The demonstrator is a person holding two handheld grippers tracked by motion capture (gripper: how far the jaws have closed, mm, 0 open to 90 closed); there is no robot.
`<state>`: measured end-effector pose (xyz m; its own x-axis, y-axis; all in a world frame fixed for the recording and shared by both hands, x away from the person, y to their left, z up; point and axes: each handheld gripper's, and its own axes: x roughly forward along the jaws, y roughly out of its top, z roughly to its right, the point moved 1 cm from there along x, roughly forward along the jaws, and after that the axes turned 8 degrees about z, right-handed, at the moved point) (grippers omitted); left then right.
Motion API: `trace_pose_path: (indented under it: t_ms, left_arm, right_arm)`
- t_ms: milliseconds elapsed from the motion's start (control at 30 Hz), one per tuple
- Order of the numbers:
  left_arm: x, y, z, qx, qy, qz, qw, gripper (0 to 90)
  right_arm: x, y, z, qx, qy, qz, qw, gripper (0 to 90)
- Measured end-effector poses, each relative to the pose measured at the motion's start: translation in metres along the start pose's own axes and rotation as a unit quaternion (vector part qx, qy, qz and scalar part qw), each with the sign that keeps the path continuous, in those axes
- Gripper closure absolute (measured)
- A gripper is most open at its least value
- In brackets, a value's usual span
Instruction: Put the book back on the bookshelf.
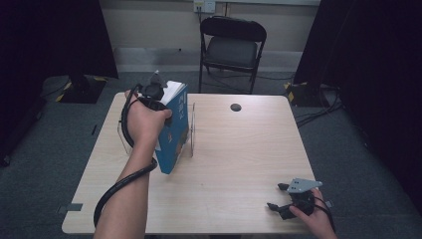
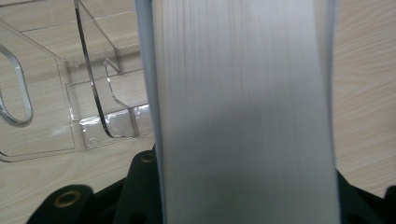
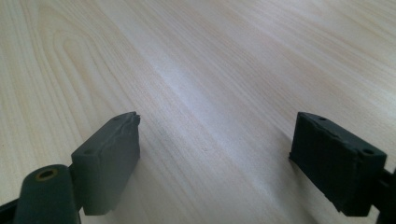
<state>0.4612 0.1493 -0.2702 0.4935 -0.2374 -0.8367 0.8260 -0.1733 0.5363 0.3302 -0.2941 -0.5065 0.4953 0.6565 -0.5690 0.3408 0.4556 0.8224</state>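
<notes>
The left gripper (image 1: 158, 94) pinches a thick blue-covered book (image 1: 175, 130) by its upper end, the white page edges (image 2: 243, 112) running straight out between its jaws (tilted, lower corner on the pale wooden table (image 1: 239, 149)). A clear acrylic stand (image 2: 93, 107) sits just beside the book. The right gripper (image 3: 215, 149) rests well apart, jaws spread over bare wood.

I'm looking at a light wood counter (image 1: 239, 149) sitting on grey carpet (image 1: 368, 164). A black folding chair (image 1: 232, 47) is standing beyond it against a pale wall (image 1: 149, 22), and dark curtains (image 1: 378, 59) are hanging at both sides.
</notes>
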Motion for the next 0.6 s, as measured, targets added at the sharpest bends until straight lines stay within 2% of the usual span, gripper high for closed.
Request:
trace_pose_path:
  t_ms: [600]
  left_arm:
    - [0.0069, 0.0092, 0.0007, -0.014, 0.007, 0.000, 0.9999, 61.9]
  right_arm:
    - [0.0000, -0.0001, 0.0000, -0.001, 0.000, 0.001, 1.0000, 15.1]
